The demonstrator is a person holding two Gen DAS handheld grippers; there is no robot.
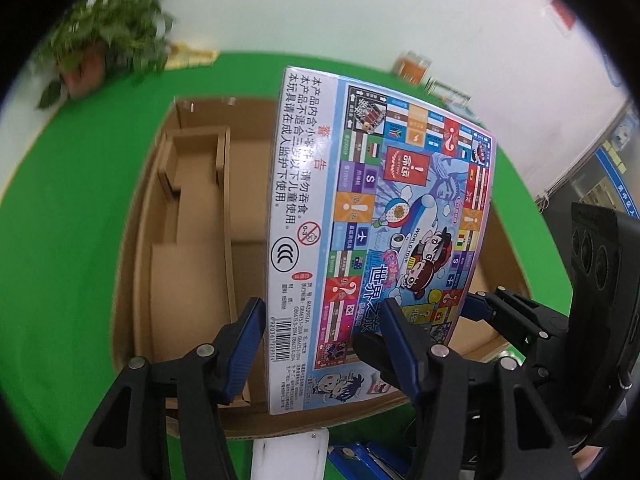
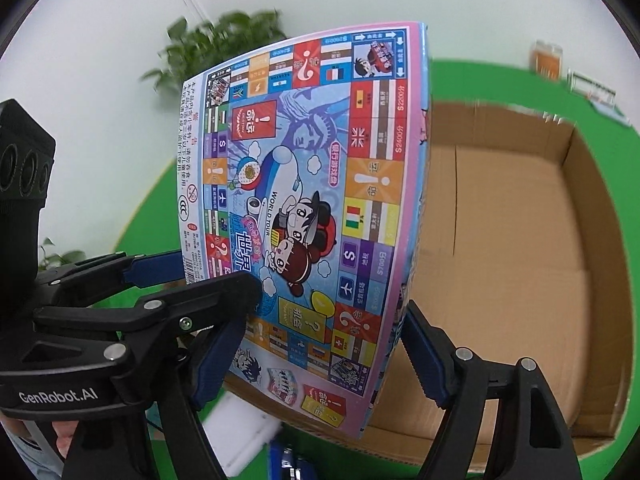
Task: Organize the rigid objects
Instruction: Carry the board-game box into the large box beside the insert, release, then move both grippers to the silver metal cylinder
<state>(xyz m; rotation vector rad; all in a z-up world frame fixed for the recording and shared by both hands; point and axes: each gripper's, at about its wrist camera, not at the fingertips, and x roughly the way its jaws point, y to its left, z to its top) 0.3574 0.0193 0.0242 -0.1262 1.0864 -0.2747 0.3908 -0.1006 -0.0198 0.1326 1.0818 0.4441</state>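
A colourful board game box point(image 1: 380, 216) point(image 2: 304, 208) is held upright in the air over an open cardboard carton point(image 1: 132, 240) point(image 2: 600, 240). My left gripper point(image 1: 322, 308) clamps its lower left edge, one blue pad on the back and one on the printed front. My right gripper point(image 2: 324, 320) clamps the lower right edge in the same way. Each gripper also shows in the other's view: the right gripper point(image 1: 480, 308) at the box's right edge, the left gripper point(image 2: 208, 276) at its left edge. The carton has cardboard dividers point(image 1: 192, 200) along its left side.
The carton sits on a green table point(image 1: 60, 240). A potted plant point(image 1: 104, 40) point(image 2: 216, 48) stands at the back, with an orange jar point(image 1: 412, 68) point(image 2: 546, 60) and a clear container point(image 1: 446, 90) further right. A white block point(image 1: 288, 456) and a blue item point(image 1: 360, 460) lie before the carton.
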